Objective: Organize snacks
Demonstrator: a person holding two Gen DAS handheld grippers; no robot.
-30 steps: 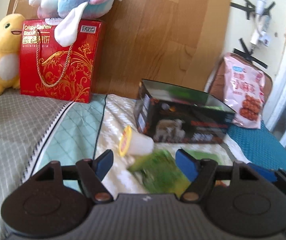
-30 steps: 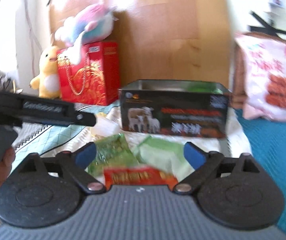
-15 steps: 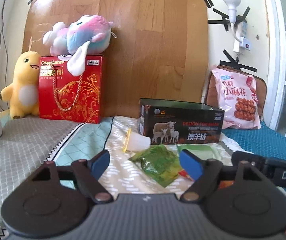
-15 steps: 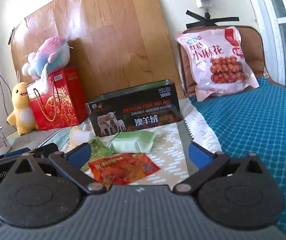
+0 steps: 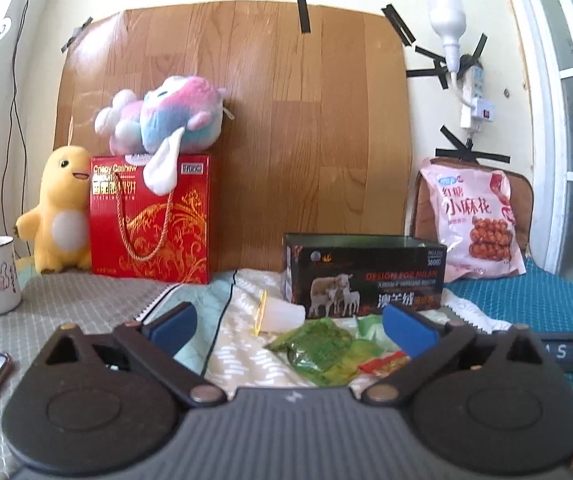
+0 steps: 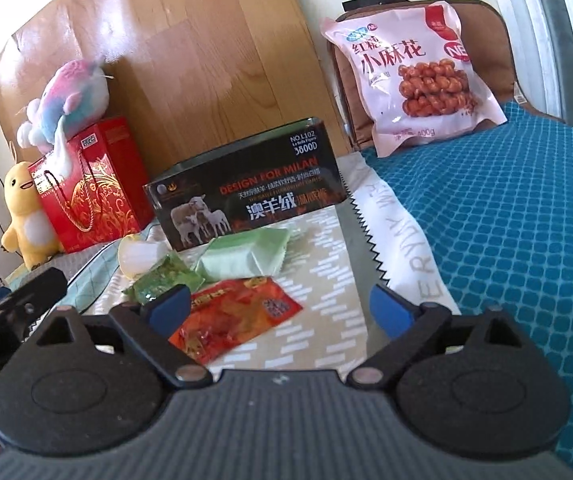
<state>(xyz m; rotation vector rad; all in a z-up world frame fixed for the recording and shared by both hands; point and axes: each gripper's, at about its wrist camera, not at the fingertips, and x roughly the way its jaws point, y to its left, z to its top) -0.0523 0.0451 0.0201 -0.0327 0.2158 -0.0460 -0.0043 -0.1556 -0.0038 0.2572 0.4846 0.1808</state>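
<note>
We are holding both tools back from the snacks: left gripper (image 5: 288,326) jaws opening wide, right gripper (image 6: 280,306) jaws easing inward, neither gripping anything. The red packet (image 6: 234,316), dark green packet (image 6: 164,276), pale green packet (image 6: 244,256) and white cup (image 6: 140,256) are lying loose before the open black tin (image 6: 246,196). We are judging it best to straddle one flat packet edge-on. Tin contents: we cannot tell.

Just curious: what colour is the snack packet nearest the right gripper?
Red packet with orange-yellow print, clearest in the right wrist view.
</note>
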